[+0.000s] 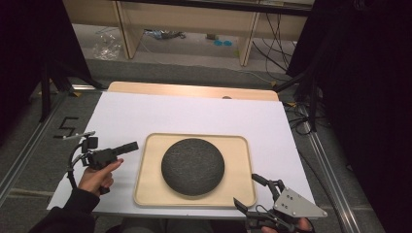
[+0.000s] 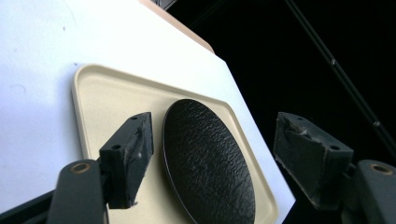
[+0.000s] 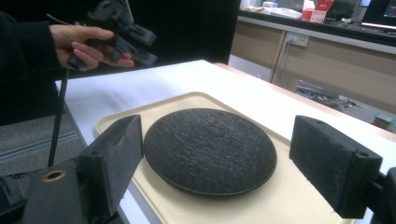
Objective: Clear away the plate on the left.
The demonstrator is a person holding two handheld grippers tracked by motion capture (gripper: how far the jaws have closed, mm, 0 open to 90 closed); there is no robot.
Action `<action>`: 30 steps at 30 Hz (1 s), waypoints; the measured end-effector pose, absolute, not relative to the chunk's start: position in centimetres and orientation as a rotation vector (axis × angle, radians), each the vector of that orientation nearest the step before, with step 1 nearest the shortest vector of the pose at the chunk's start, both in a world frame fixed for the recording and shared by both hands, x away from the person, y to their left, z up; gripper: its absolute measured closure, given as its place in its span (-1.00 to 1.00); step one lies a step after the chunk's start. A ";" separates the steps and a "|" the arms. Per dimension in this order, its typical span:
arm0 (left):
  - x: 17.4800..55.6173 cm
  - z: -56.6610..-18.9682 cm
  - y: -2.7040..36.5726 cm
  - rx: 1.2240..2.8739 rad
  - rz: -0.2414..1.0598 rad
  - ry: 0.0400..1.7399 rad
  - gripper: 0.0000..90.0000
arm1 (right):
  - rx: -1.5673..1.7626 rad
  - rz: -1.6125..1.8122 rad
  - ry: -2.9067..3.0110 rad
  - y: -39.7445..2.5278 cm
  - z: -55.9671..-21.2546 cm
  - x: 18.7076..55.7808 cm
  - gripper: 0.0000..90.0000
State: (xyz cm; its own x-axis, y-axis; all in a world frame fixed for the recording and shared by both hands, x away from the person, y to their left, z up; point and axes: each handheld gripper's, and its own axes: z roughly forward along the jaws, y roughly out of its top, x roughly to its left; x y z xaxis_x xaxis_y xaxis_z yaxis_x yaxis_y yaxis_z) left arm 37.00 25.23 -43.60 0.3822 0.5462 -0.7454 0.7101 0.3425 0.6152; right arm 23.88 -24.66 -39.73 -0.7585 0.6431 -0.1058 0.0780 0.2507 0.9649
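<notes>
1 dark plate (image 1: 193,166) rests centred on 1 beige tray (image 1: 145,184), untouched. Left gripper (image 1: 127,147) and right gripper (image 1: 248,191): jaws spread, empty, flanking the tray. Grasping not yet begun.

A dark charcoal plate (image 1: 193,166) with a rough, finely ridged texture is sitting on a pale cream tray (image 1: 148,170). The tabletop (image 1: 145,114) is showing plain white, and both grippers' jaws are looking matte black.

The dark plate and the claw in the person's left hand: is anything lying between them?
Nothing loose. In the high view, between the left claw and the dark plate lie white table cover and the tray rim.
</notes>
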 end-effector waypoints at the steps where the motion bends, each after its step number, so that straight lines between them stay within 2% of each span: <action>1: 36.5 -43.3 25.3 1.339 -0.121 1.258 -0.40 | 0.655 1.532 2.041 -24.7 -39.7 23.9 -0.59; 11: 33.3 -41.7 25.1 1.471 0.066 1.122 -0.44 | 0.663 1.529 2.045 -24.6 -39.8 23.8 -0.59; 22: 30.4 -40.9 24.0 1.564 0.180 1.034 -0.45 | 0.667 1.535 2.038 -24.6 -39.8 23.9 -0.60; 30: 28.6 -40.5 23.6 1.586 0.213 0.981 -0.45 | 0.665 1.528 2.044 -24.5 -39.9 23.9 -0.60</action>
State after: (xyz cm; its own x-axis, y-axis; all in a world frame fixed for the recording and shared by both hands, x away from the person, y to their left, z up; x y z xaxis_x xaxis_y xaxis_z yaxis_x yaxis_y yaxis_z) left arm 28.56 23.58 -40.51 0.6280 0.6827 -0.3737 0.4663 0.0543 0.8829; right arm 23.87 -24.51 -39.91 -0.7559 0.6469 -0.1007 0.0864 0.2511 0.9641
